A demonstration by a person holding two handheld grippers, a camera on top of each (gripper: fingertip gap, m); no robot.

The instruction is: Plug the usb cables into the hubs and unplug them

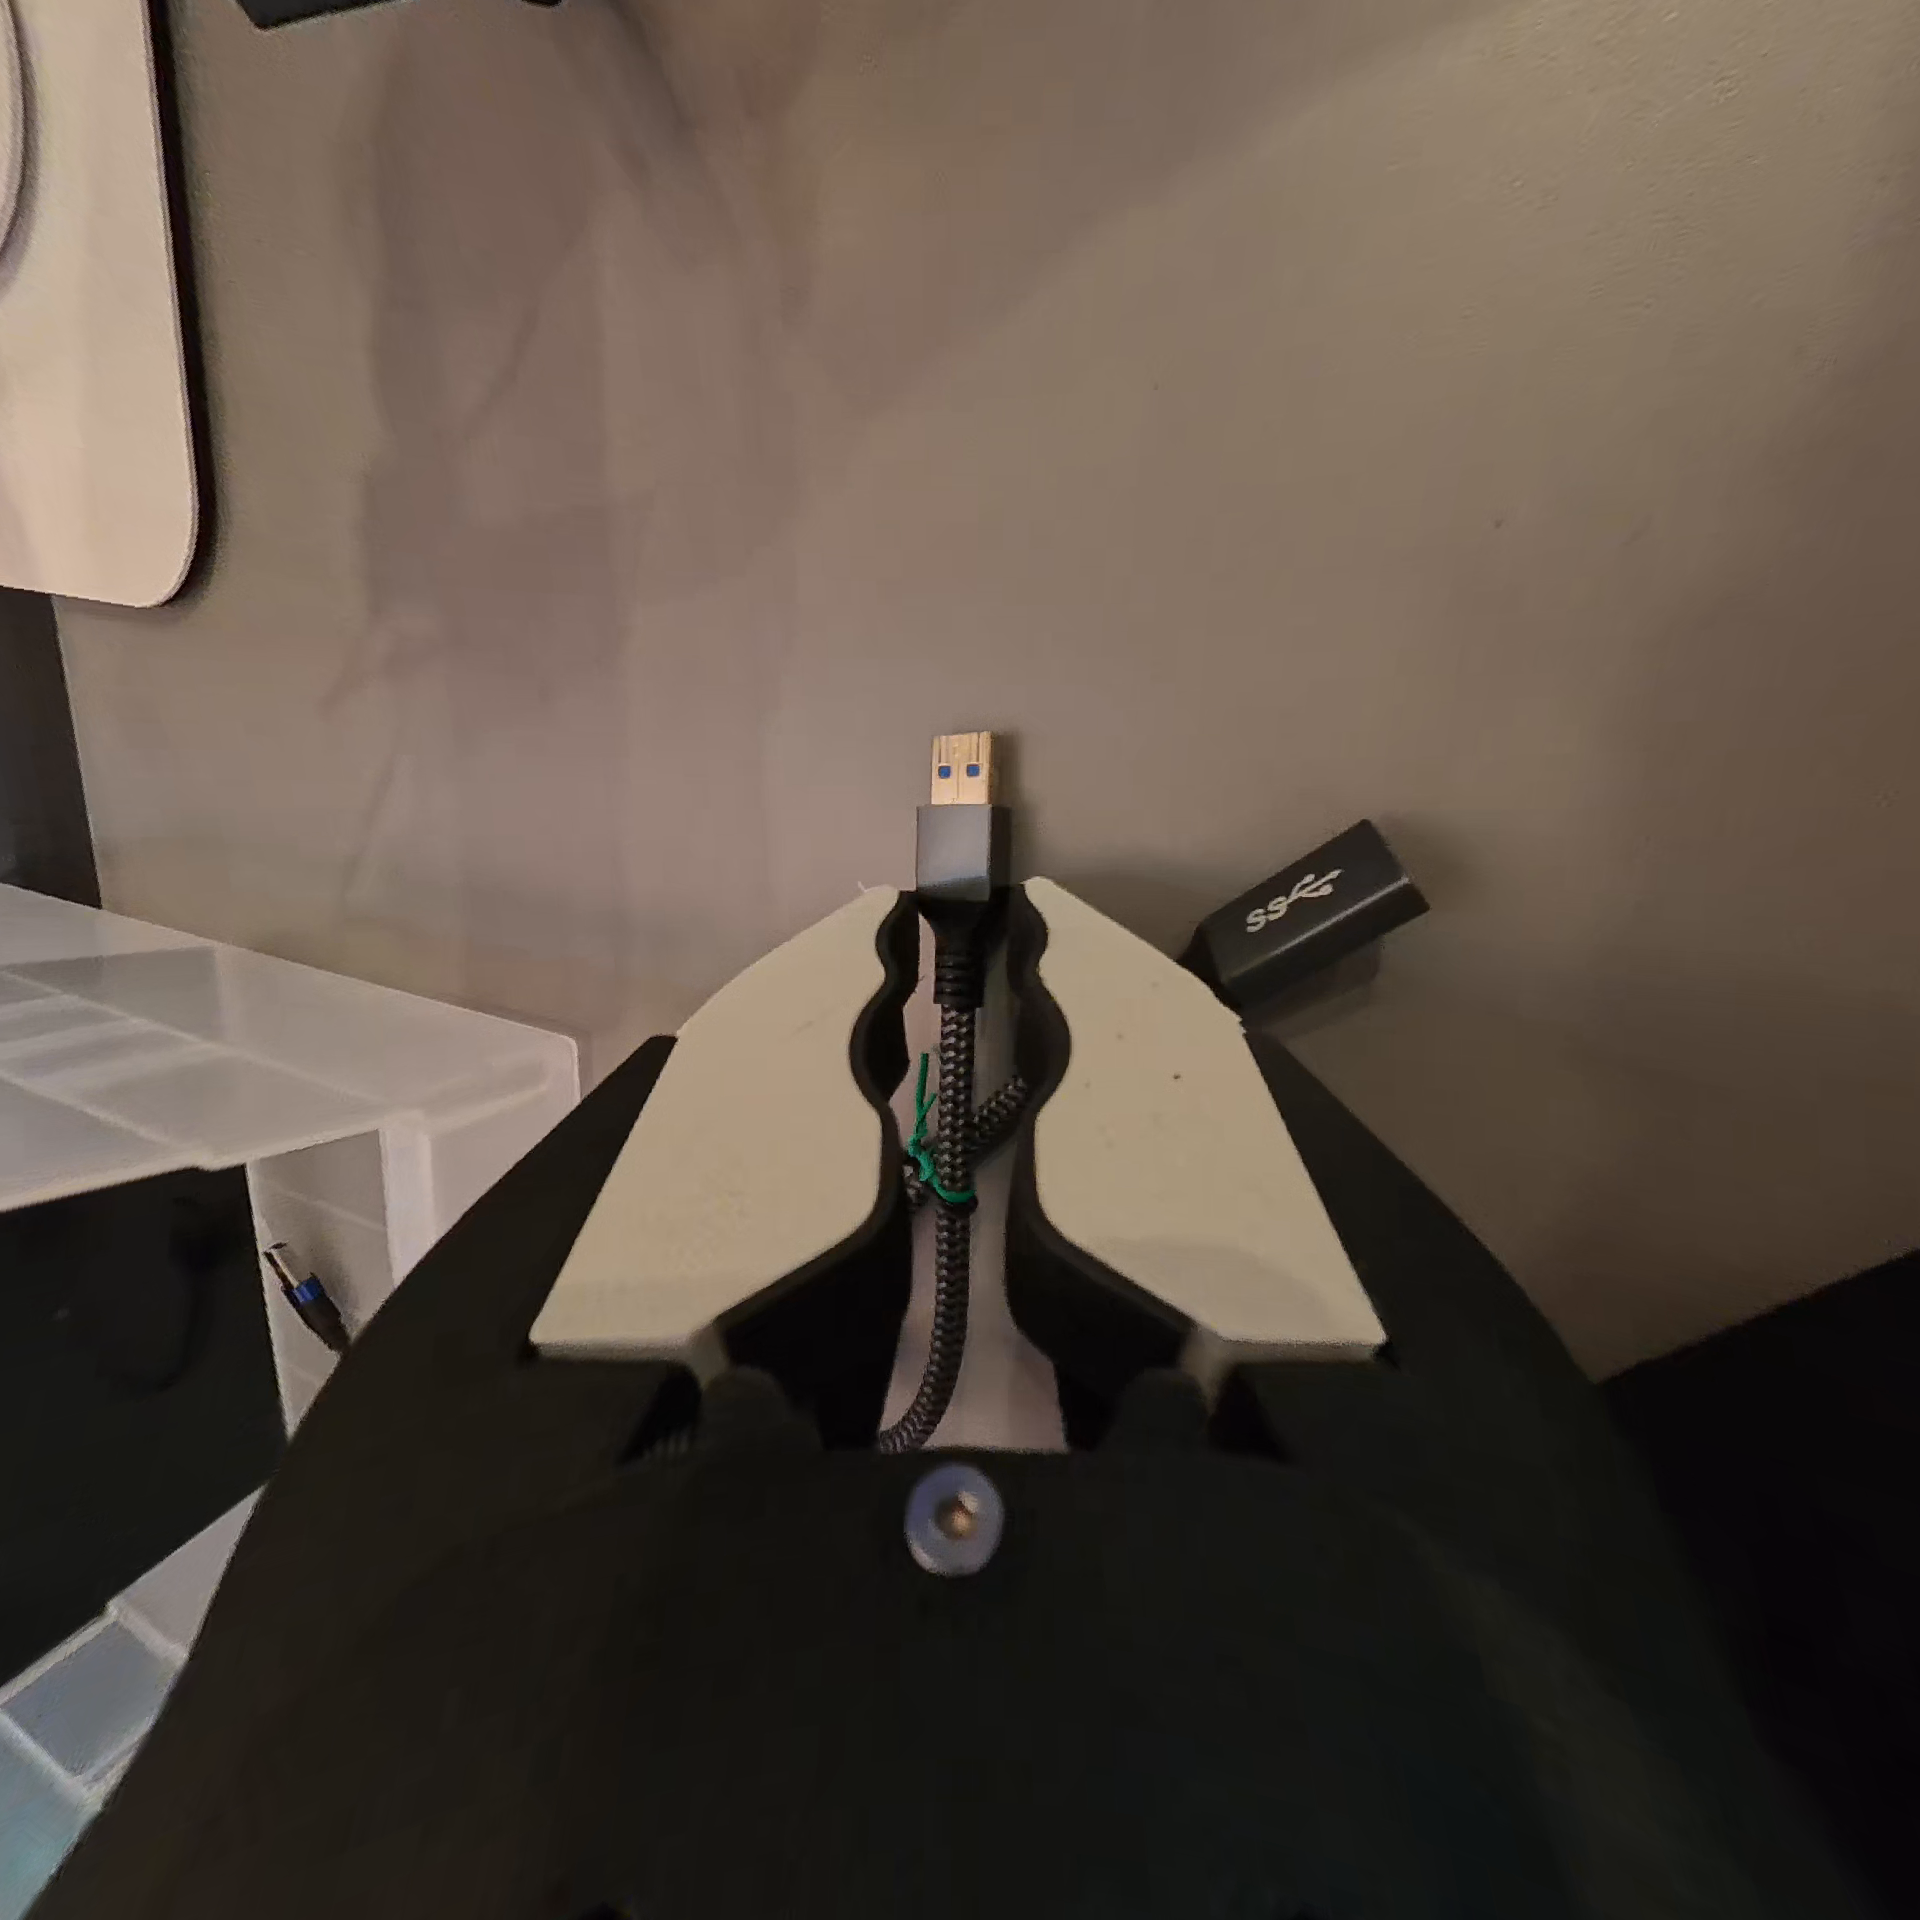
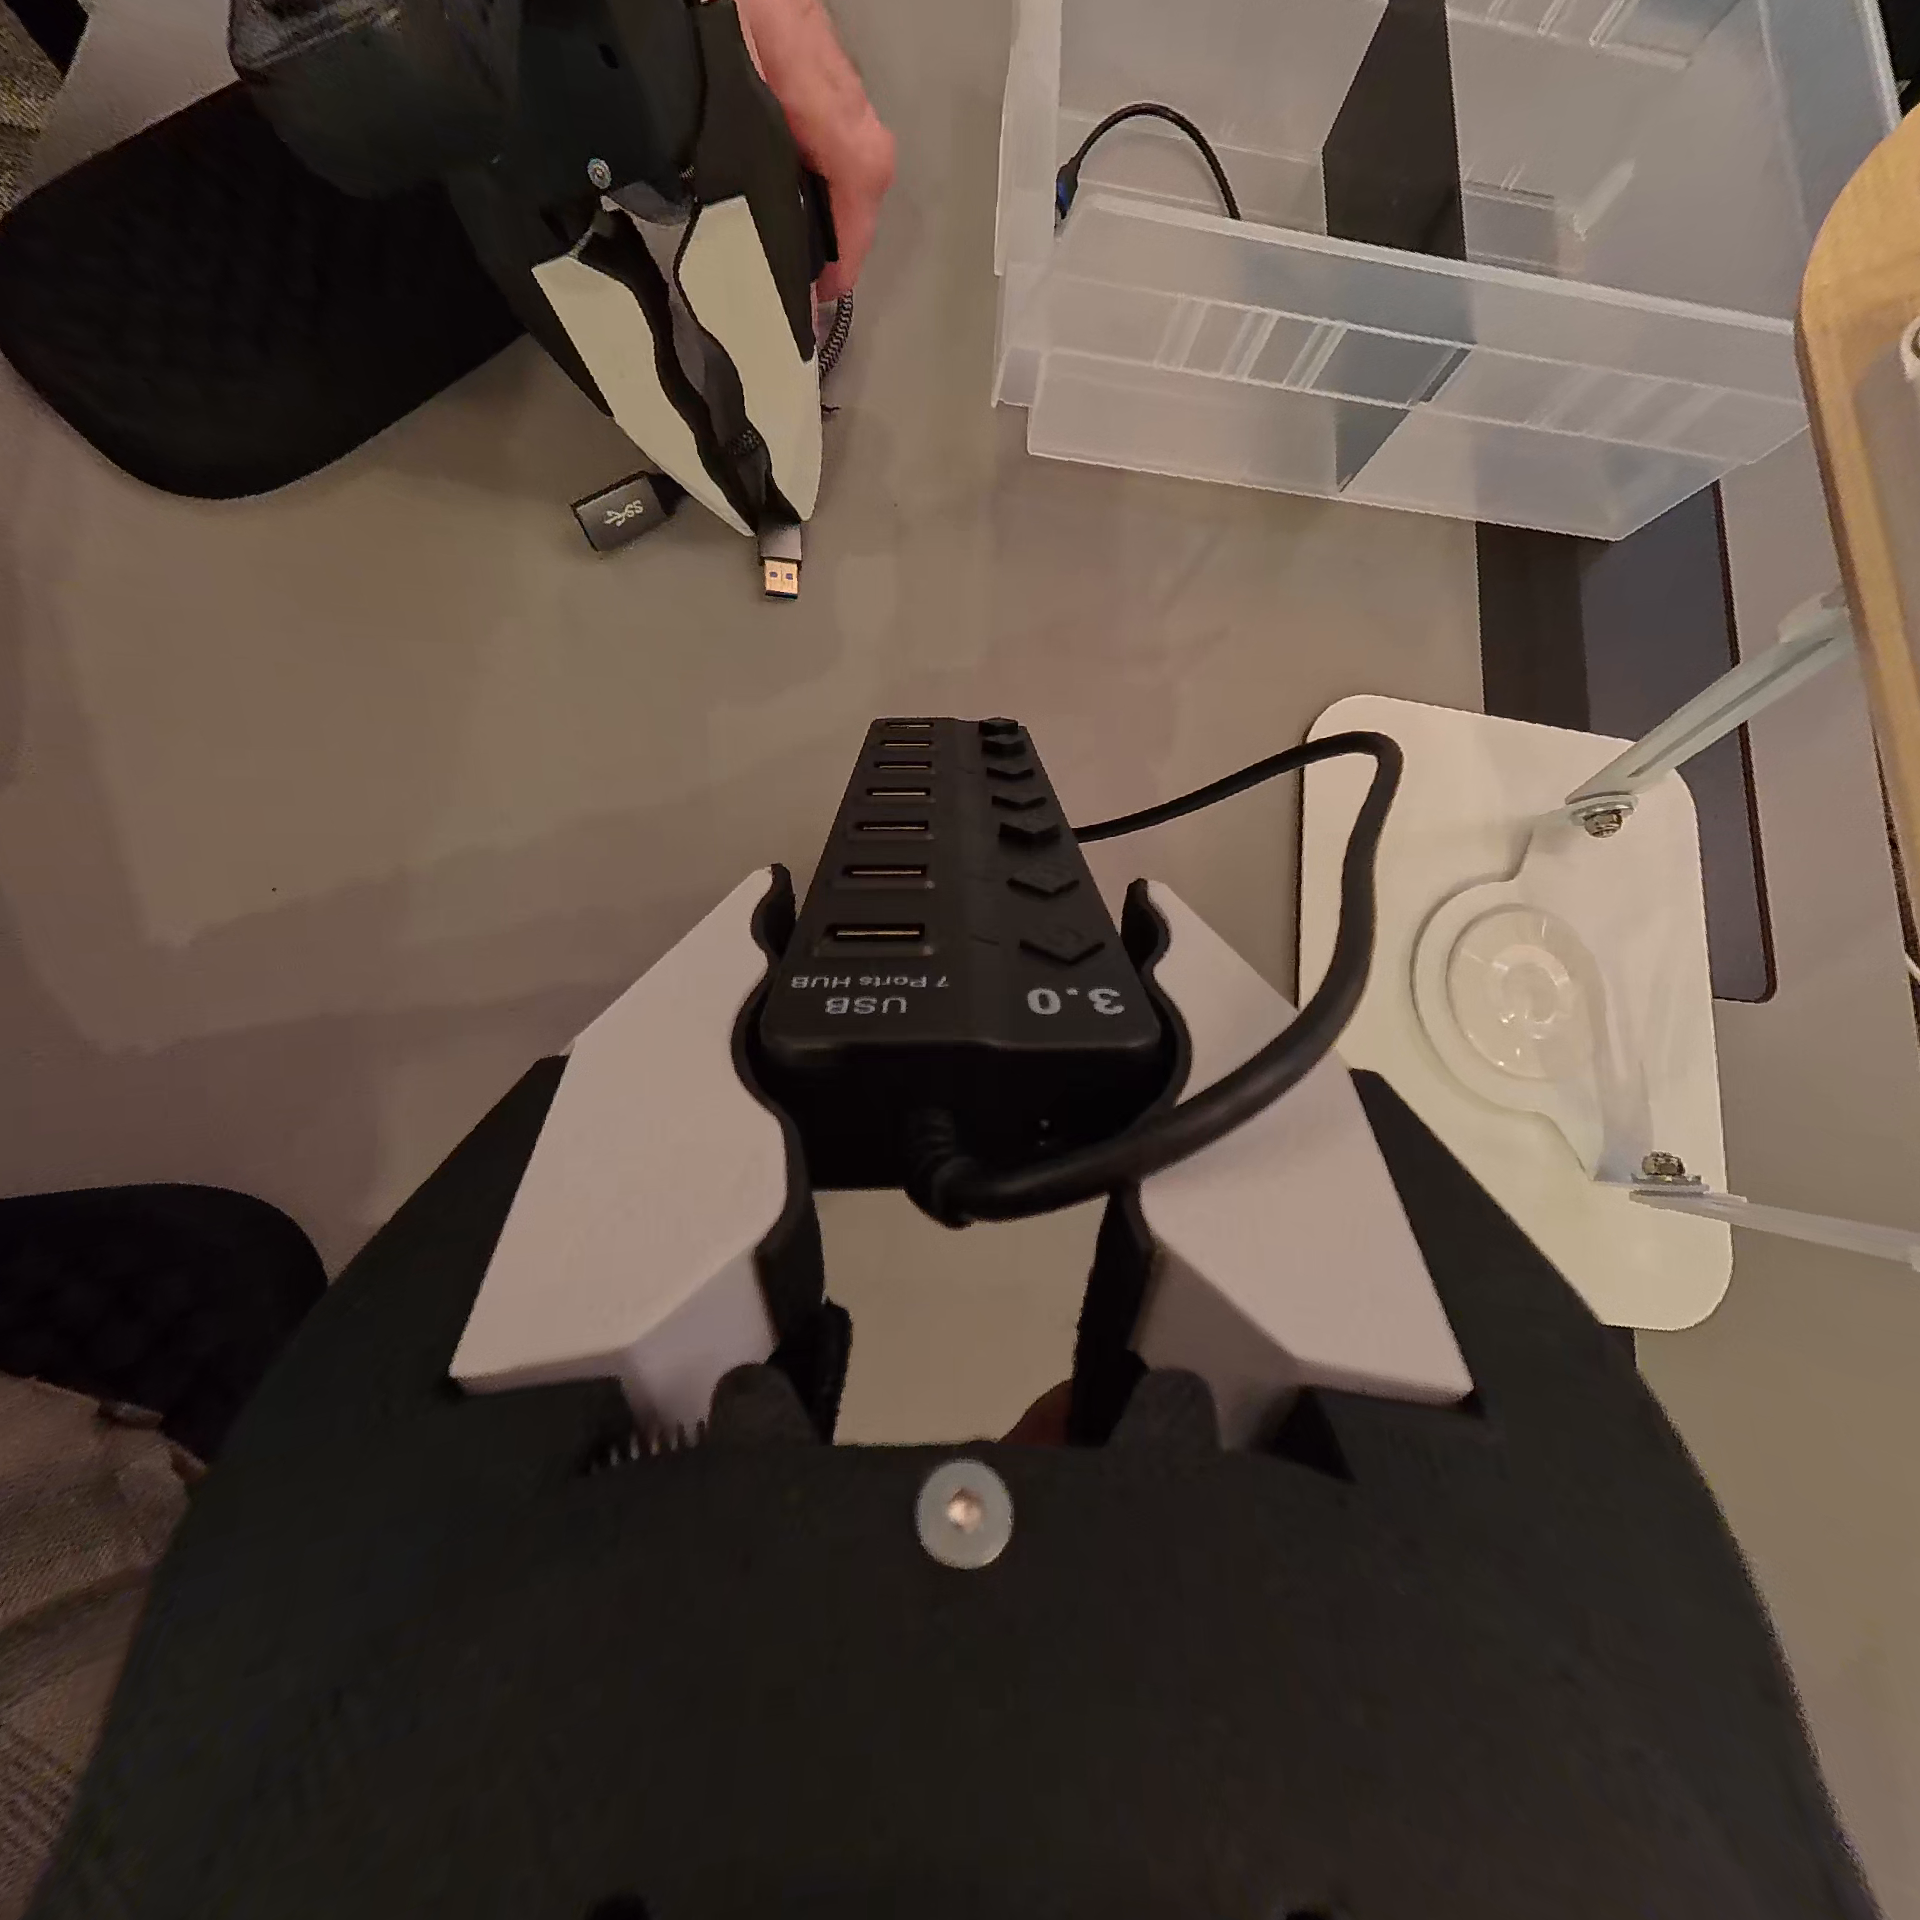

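Plug aimed, hub being braced.
Left gripper (image 1: 961, 894) is pinching the braided USB cable (image 1: 956, 1049) behind its plug, beyond the hub (image 2: 935, 894); right gripper (image 2: 956, 894) is clamping the hub's end, steadying ports for insertion.

The braided cable (image 1: 951, 1195) ran back between the fingers of the left gripper (image 1: 961, 896) and went out of sight under its black body, so where it ended could not be seen, and of the grey connector (image 1: 1311, 920) beside the right finger only the outer half showed. In the right wrist view the rear end of the black hub (image 2: 956, 935) was covered by the fingers of the right gripper (image 2: 958, 891), and its black cord (image 2: 1288, 966) disappeared behind the hub's far side. The clear plastic box (image 2: 1403, 343) was cut by the top edge there, and the thin cable (image 2: 1153, 156) inside it was too much hidden to tell what it joined.
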